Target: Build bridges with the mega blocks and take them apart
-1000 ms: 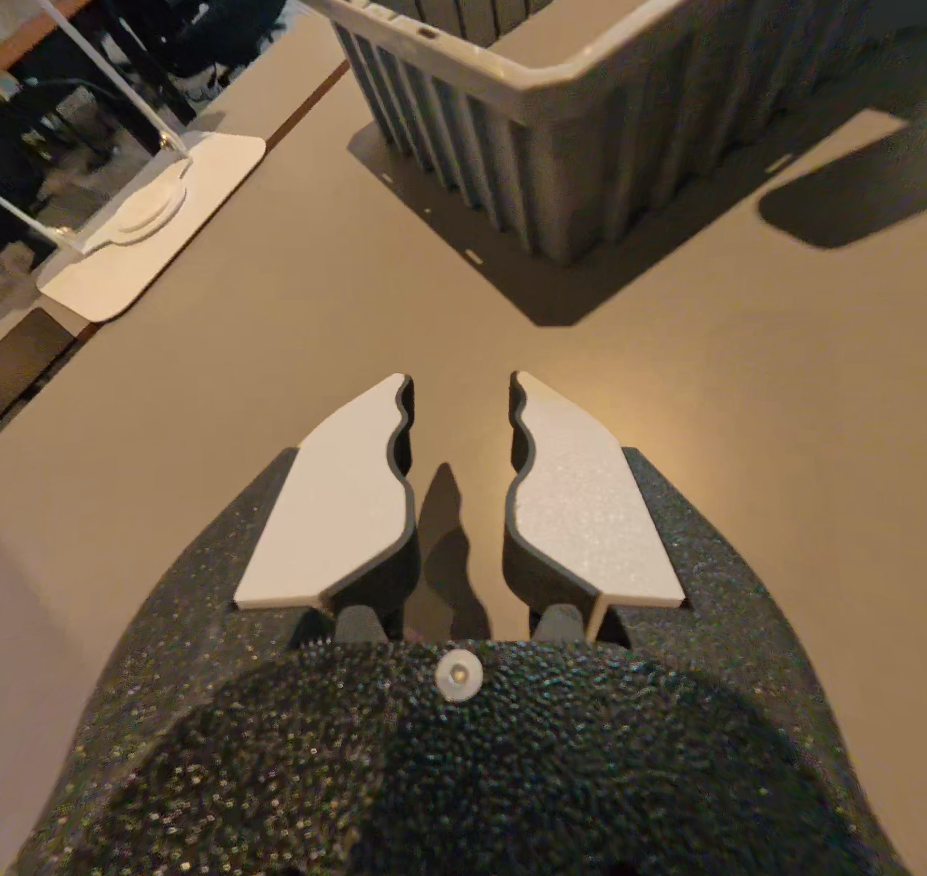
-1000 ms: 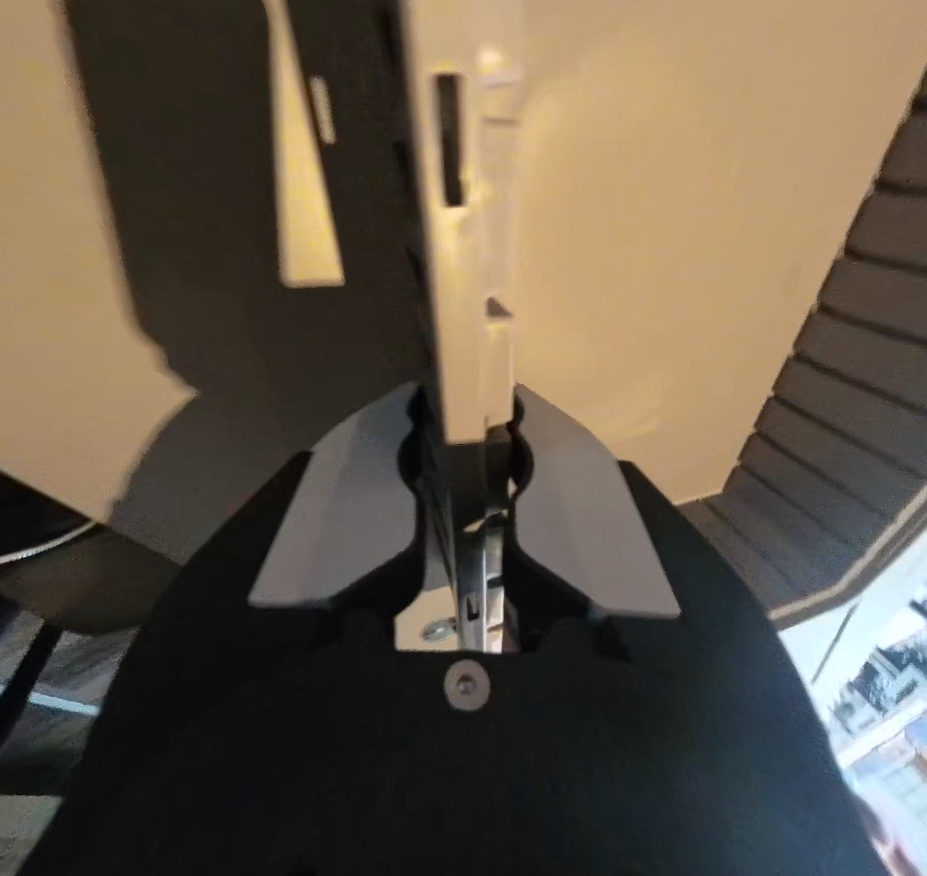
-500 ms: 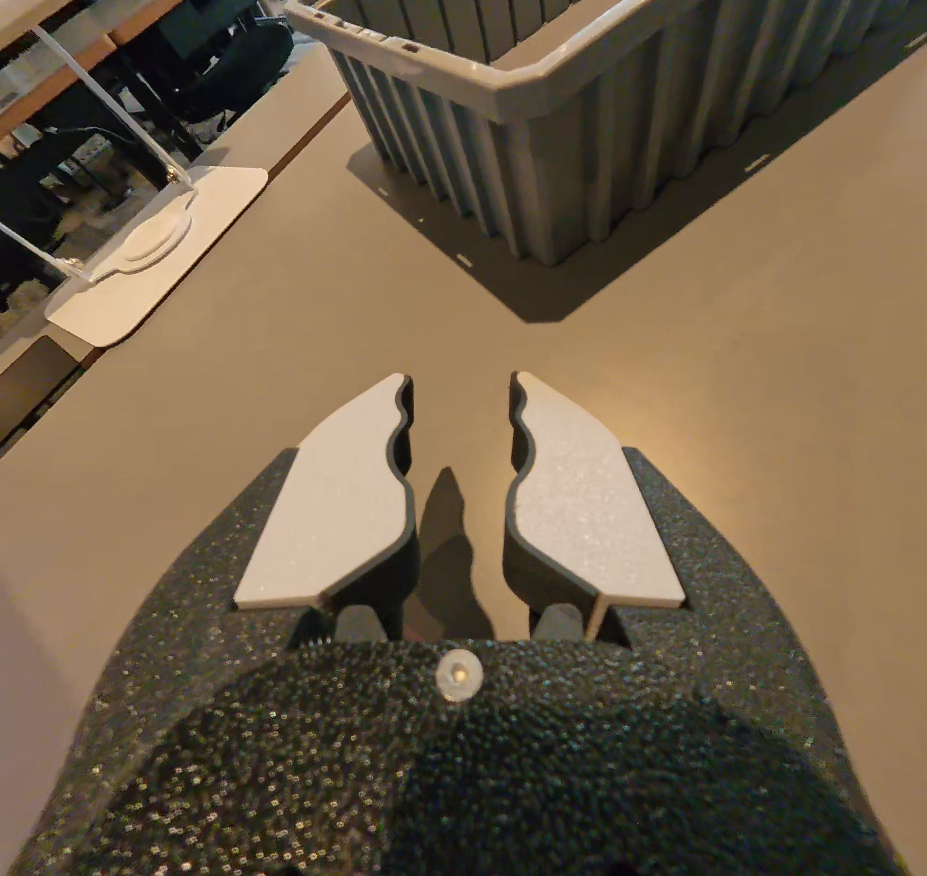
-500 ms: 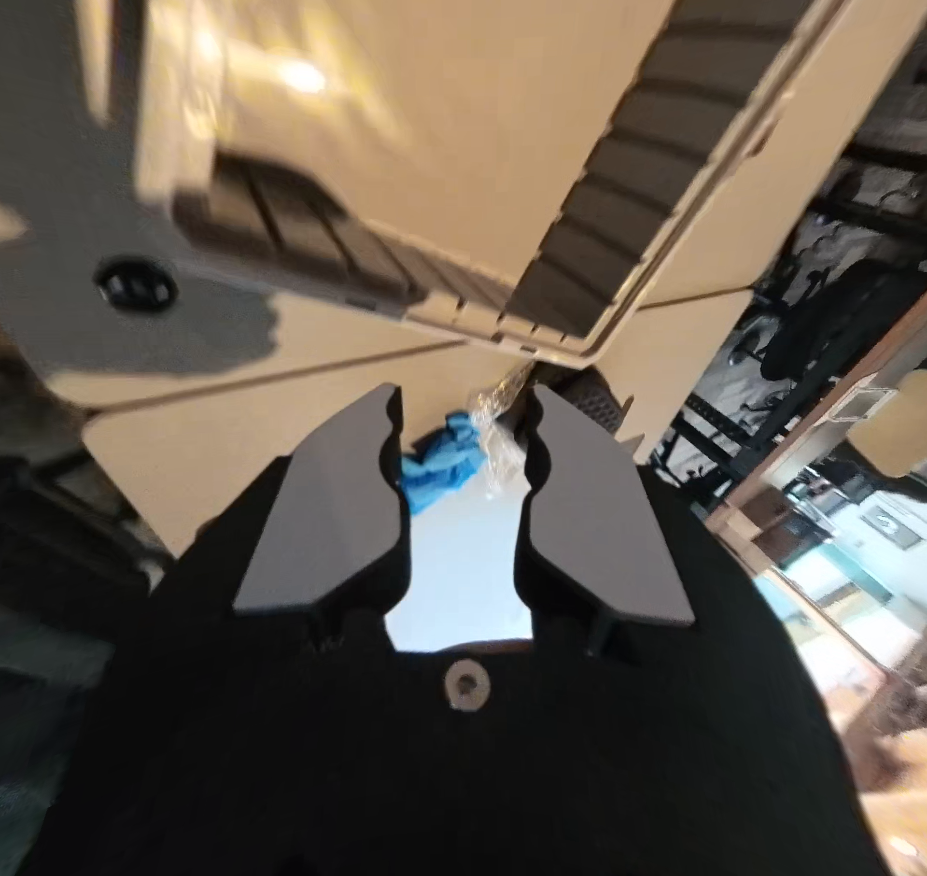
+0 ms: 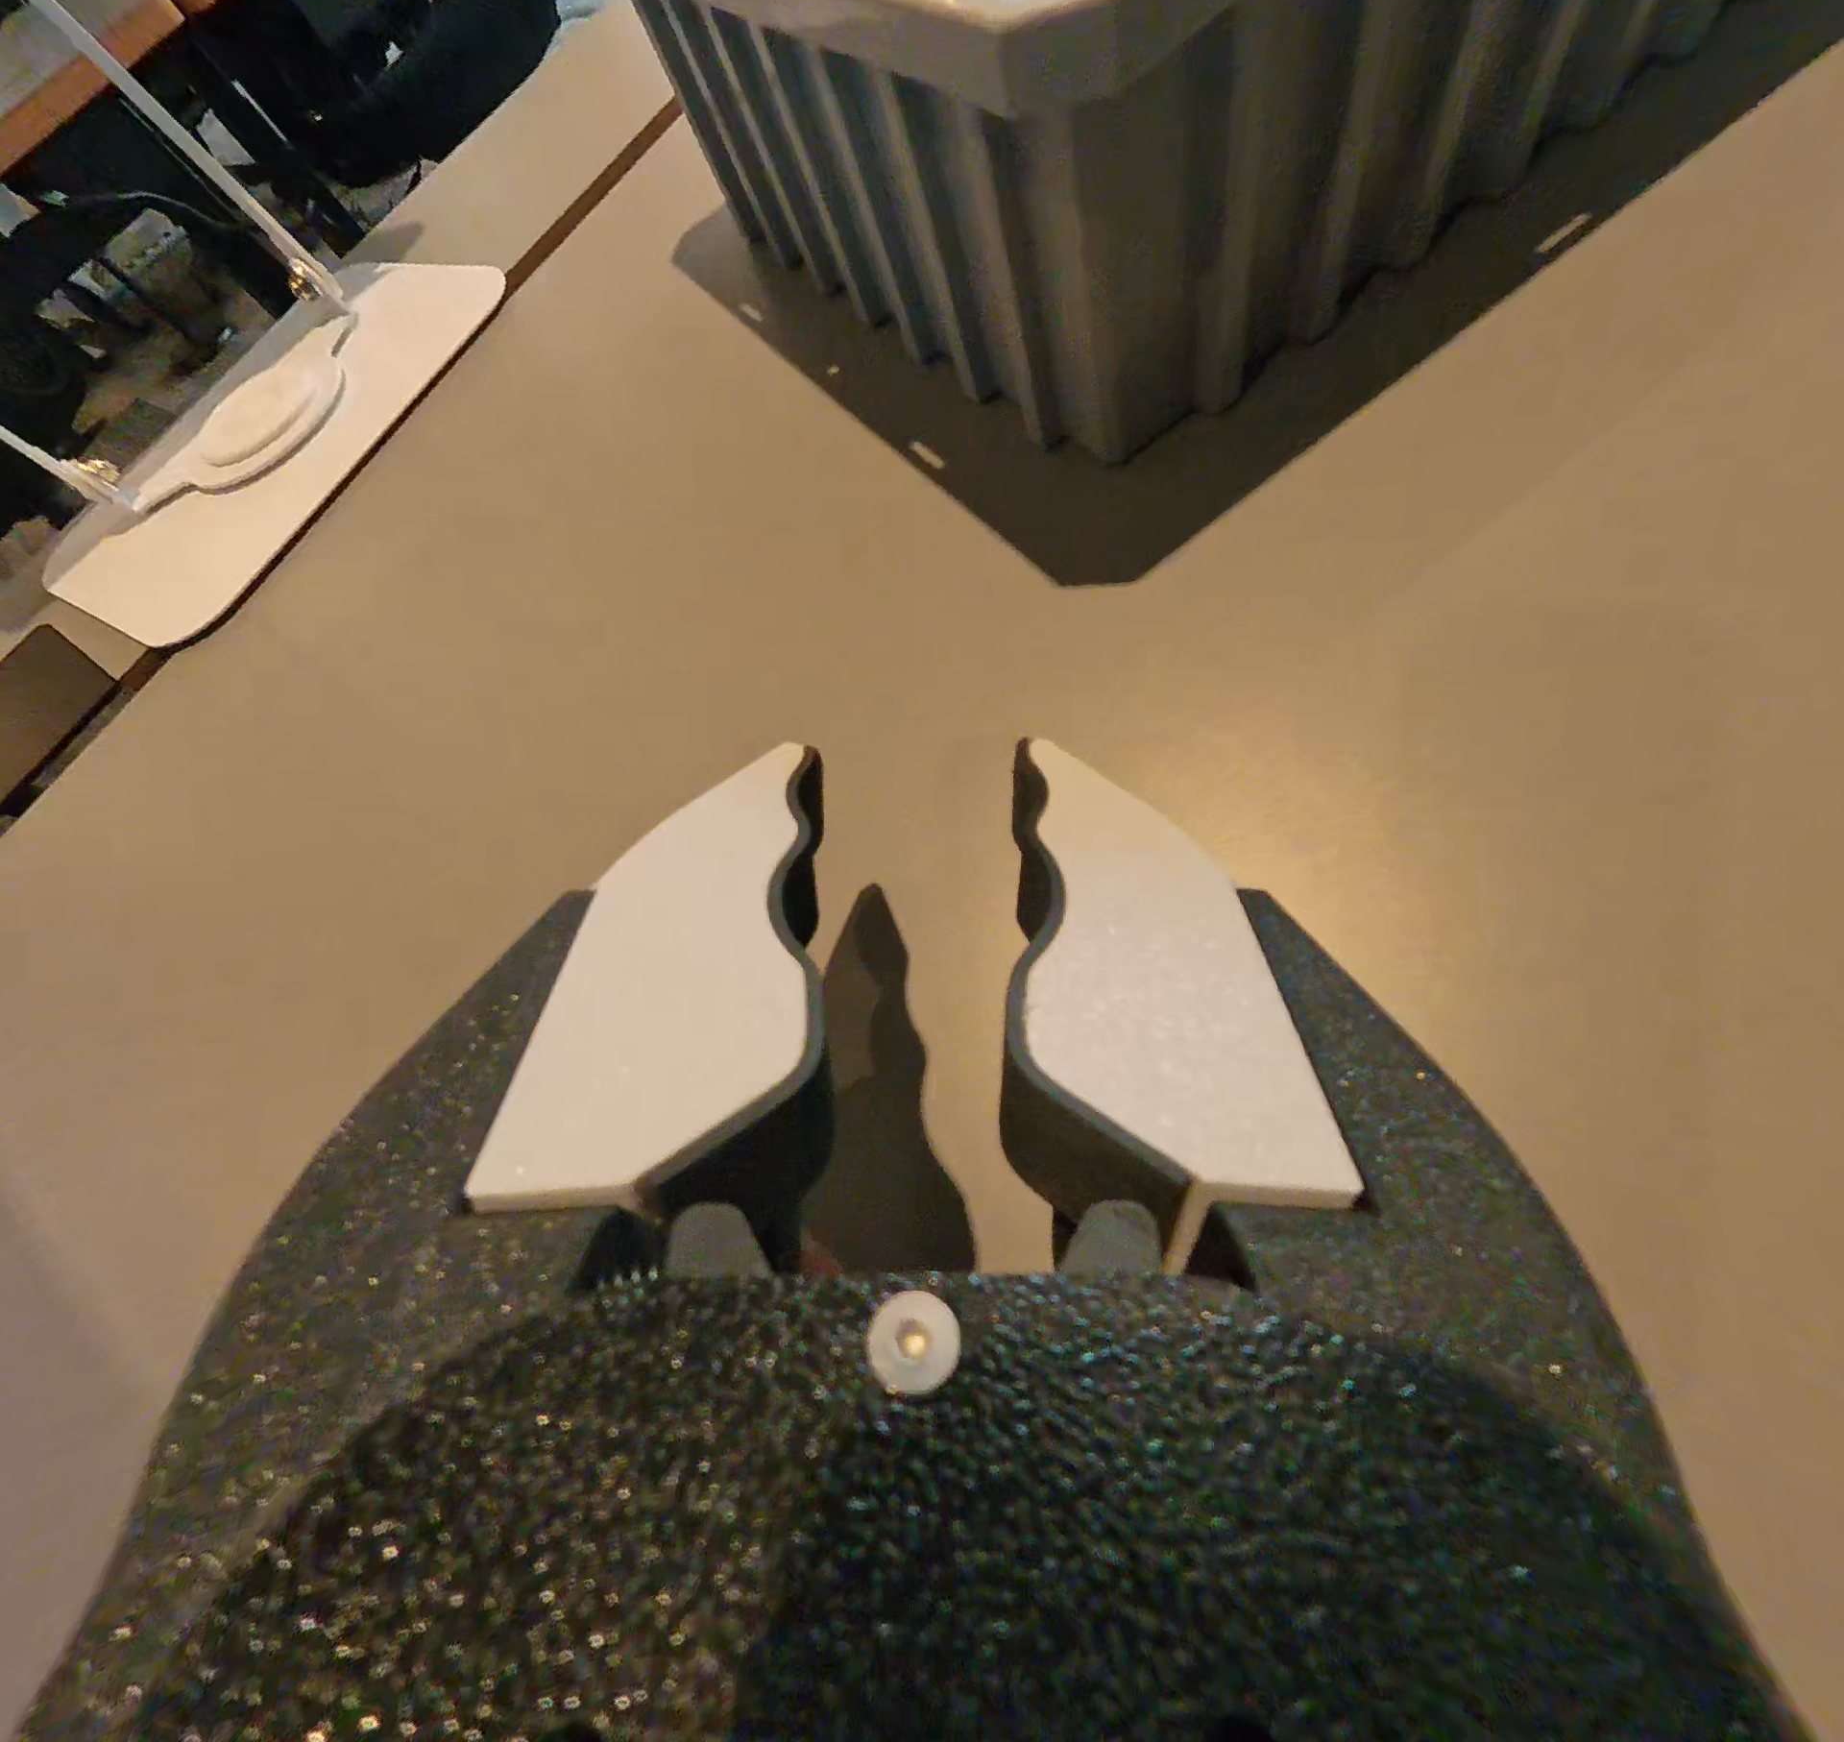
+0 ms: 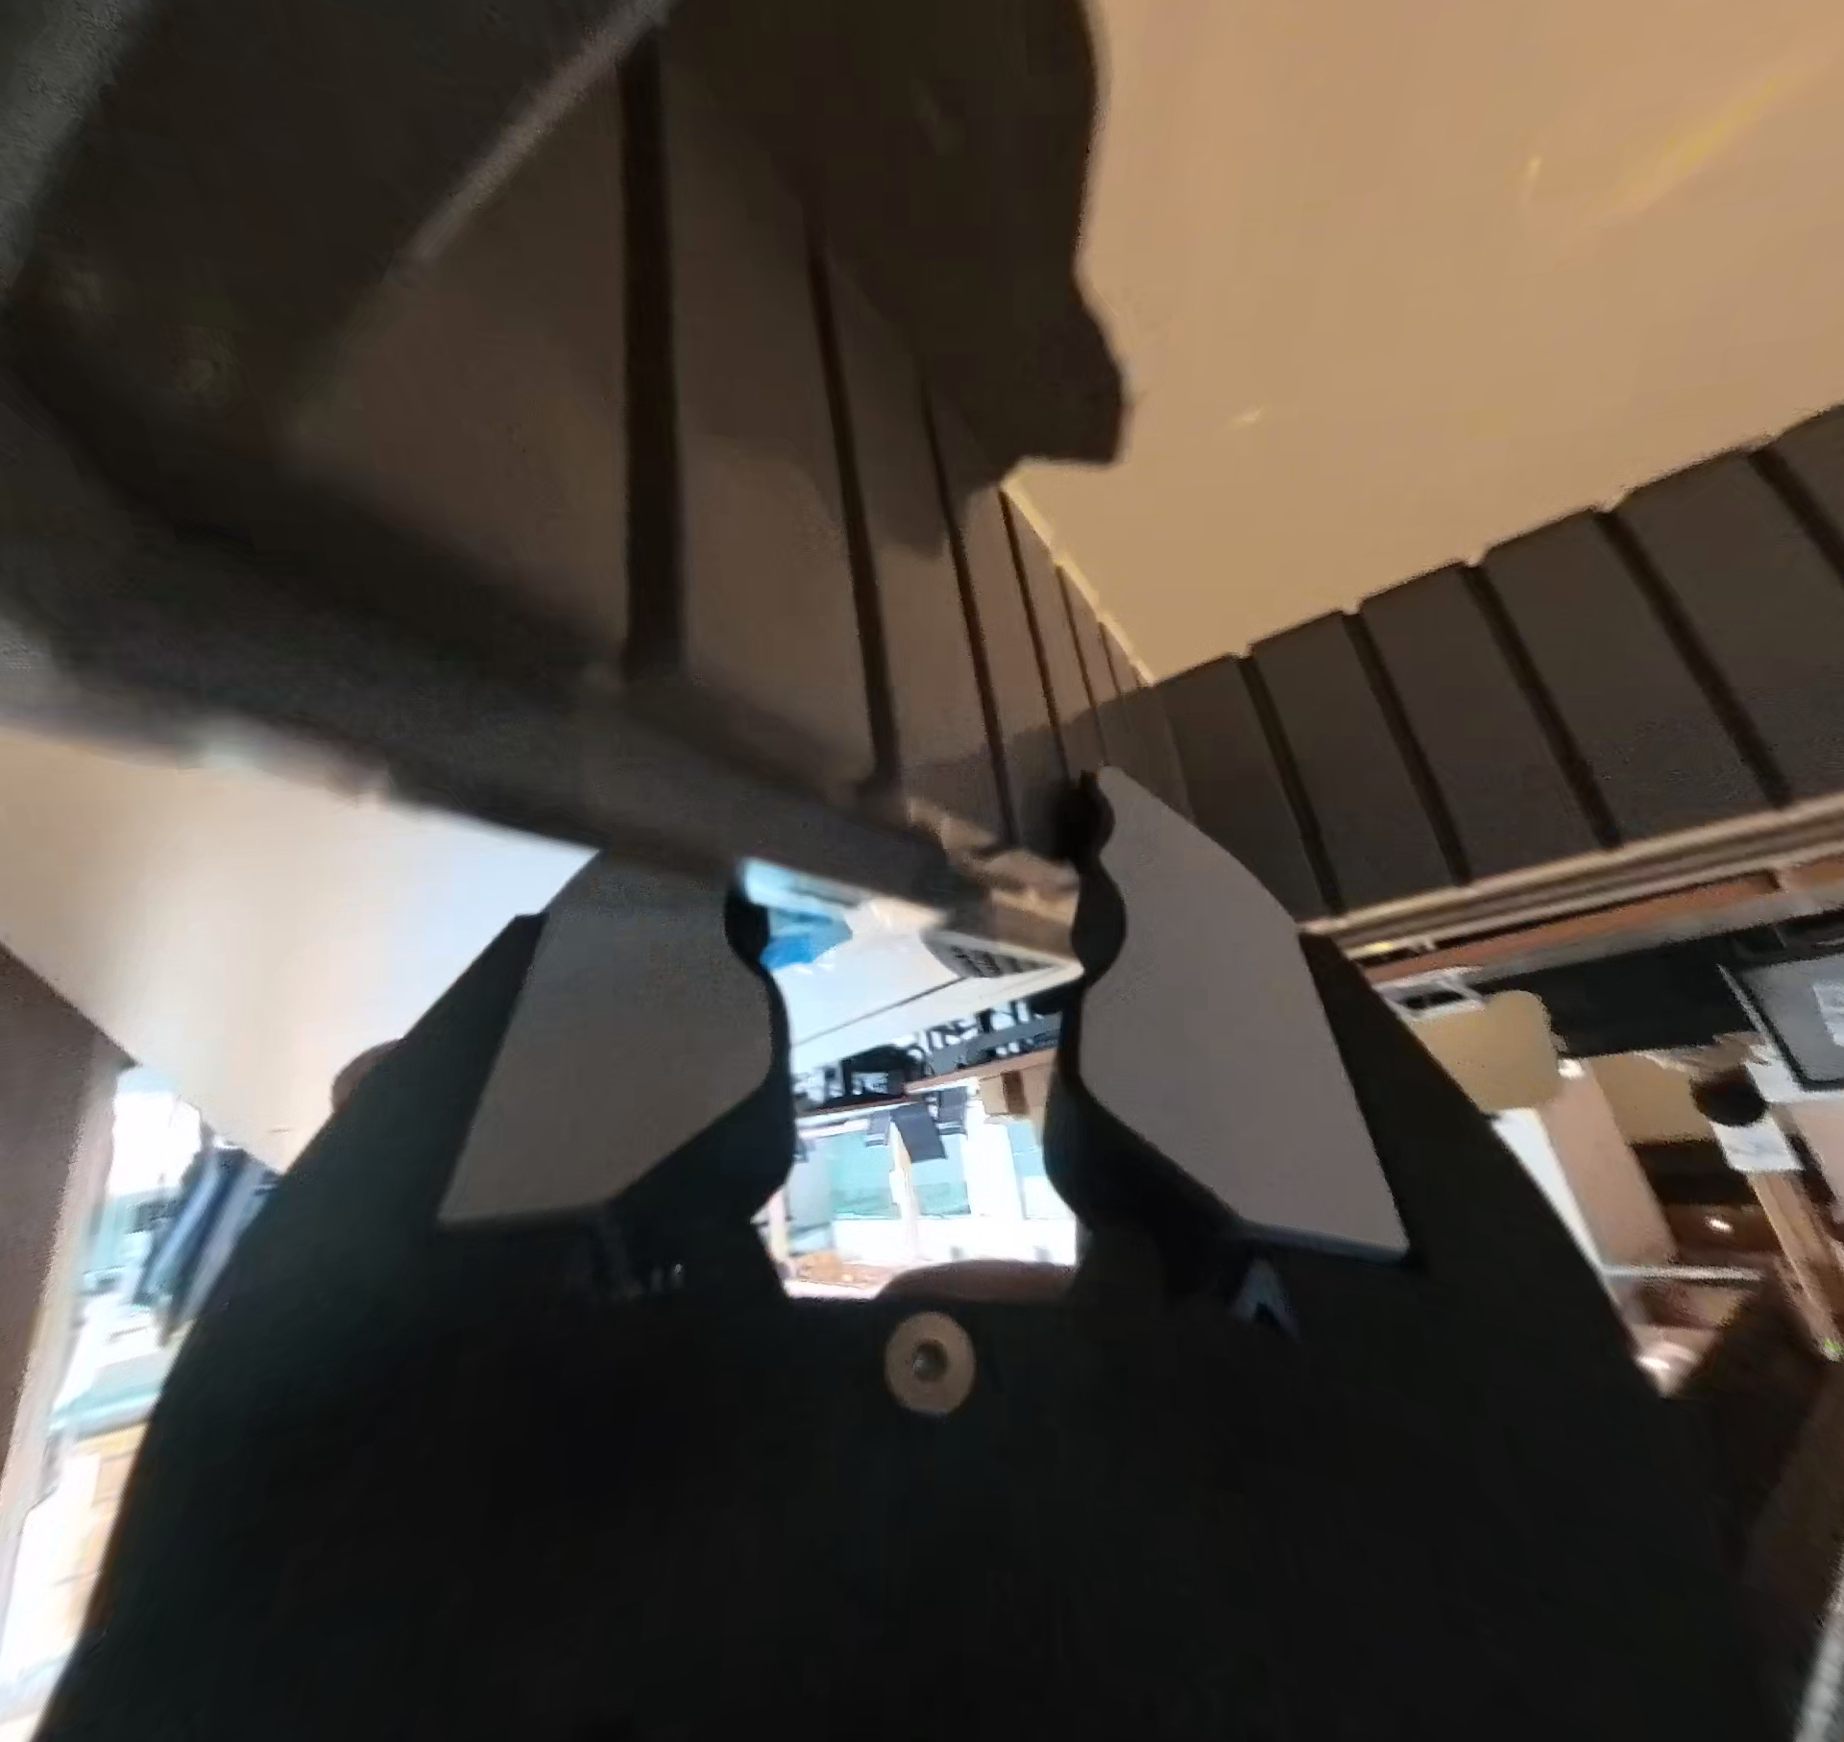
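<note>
- An office-like workroom or lab: a broad tan table [image 5: 619,537] carries a grey ribbed bin [image 5: 1148,227] at 12 o'clock.
- A white lamp base [image 5: 269,437] and dark chairs [image 5: 419,88] lie at 10 o'clock.

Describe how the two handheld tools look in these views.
Both look alike. The left tool has a black, speckled, rough-grained body, two pale flat-topped fingers with wavy dark inner edges, and a round silver screw centred behind them. The right tool has the same shape but sits in shadow, its fingers reading grey. No cables or sleeves show.
</note>
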{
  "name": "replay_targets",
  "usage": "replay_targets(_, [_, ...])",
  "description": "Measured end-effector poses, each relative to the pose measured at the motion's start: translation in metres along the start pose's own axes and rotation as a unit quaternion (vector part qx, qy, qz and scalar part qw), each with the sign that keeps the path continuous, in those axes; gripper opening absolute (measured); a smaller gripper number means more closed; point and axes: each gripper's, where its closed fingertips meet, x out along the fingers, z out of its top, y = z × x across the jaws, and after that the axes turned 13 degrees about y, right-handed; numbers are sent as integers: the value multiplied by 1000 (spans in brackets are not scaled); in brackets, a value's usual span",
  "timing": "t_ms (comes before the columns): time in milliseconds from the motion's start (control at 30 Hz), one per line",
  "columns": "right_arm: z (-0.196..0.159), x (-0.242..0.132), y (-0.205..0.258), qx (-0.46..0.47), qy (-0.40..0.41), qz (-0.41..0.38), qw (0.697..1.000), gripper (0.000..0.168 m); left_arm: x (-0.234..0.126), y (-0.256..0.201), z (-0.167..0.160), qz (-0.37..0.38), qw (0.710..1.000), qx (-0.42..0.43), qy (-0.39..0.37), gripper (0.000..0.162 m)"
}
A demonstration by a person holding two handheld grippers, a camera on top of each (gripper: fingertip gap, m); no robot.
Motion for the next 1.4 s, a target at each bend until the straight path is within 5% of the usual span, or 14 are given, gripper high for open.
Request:
replay_targets(533, [28, -17, 10, 181, -55, 107, 976, 55, -4, -4, 0, -4, 1000, -2, -4, 36])
replay_targets(900, [66, -63, 21, 359, -24, 197, 912, 41, -2, -4, -1, -5, 1000, -2, 1, 36])
replay_targets(1033, [84, -78, 4, 426, -23, 205, 881, 35, -2, -7, 1, -8, 1000, 0, -1, 35])
replay_targets(1400, [75, -52, -66, 439, -12, 171, 882, 25, -5, -6, 1, -7, 1000, 0, -6, 35])
